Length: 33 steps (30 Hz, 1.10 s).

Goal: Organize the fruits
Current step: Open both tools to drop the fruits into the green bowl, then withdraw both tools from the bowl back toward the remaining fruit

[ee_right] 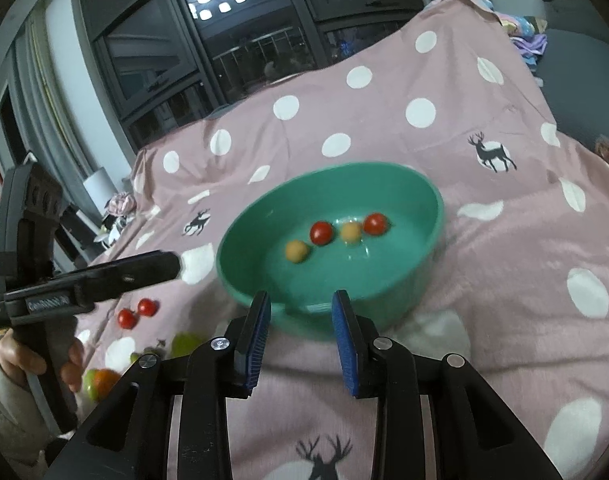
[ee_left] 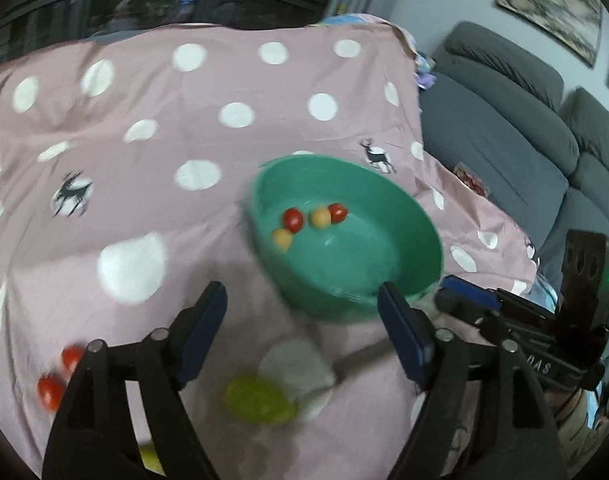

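Observation:
A green bowl (ee_left: 404,216) (ee_right: 424,200) sits on the pink dotted cloth and holds two red cherry tomatoes (ee_right: 321,233) and two yellow ones (ee_right: 296,251). My left gripper (ee_left: 302,294) is open, with only cloth between its fingers, just short of the bowl's near left side. A blurred green fruit (ee_left: 260,400) (ee_right: 186,344) lies below it. Two loose red tomatoes (ee_left: 50,392) (ee_right: 127,318) lie to the left. My right gripper (ee_right: 302,300) hovers at the bowl's near wall, its jaws a narrow gap apart with nothing in them. In the left wrist view the right gripper (ee_left: 450,286) reaches in beside the bowl's right edge.
An orange and green fruit (ee_right: 100,384) lies near a person's hand (ee_right: 74,364) holding the left gripper (ee_right: 172,266). A grey sofa (ee_left: 504,128) stands past the cloth's right edge. Dark windows (ee_right: 224,60) rise behind the far edge.

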Each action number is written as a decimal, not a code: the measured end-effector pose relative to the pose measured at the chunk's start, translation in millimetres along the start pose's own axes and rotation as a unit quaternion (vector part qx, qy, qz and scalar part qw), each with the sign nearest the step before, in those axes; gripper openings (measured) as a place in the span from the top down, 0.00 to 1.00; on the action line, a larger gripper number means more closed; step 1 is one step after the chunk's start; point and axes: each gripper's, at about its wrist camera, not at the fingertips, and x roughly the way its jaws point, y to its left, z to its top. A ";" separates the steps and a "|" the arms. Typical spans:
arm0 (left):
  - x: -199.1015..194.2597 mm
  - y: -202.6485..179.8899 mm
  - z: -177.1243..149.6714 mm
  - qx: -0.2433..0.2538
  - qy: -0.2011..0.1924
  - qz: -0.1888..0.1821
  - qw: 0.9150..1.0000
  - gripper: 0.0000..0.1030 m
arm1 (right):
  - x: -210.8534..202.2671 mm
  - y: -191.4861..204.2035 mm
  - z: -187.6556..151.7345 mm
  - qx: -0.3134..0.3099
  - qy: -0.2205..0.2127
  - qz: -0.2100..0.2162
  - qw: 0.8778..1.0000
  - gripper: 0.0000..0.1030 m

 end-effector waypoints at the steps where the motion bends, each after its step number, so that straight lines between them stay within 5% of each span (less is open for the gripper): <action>1: -6.4 4.0 -4.5 -0.008 0.001 0.005 1.000 0.20 | -2.4 0.0 -2.8 0.003 0.003 0.001 1.000 0.69; 15: -106.5 60.1 -74.3 -0.088 -0.012 0.101 0.991 0.09 | -30.2 47.2 -18.4 -0.036 0.019 0.024 0.999 0.69; 20: -126.8 69.9 -92.0 -0.106 -0.017 0.102 0.989 0.09 | -34.7 67.2 -22.0 -0.052 0.025 0.033 0.998 0.68; 24: -134.7 72.6 -101.2 -0.112 -0.018 0.097 0.989 0.09 | -34.2 88.1 -27.6 -0.069 0.037 0.049 0.996 0.57; 33: -142.9 78.7 -114.6 -0.113 -0.020 0.088 0.989 0.09 | -14.1 133.8 -42.9 -0.122 0.087 0.084 0.985 0.57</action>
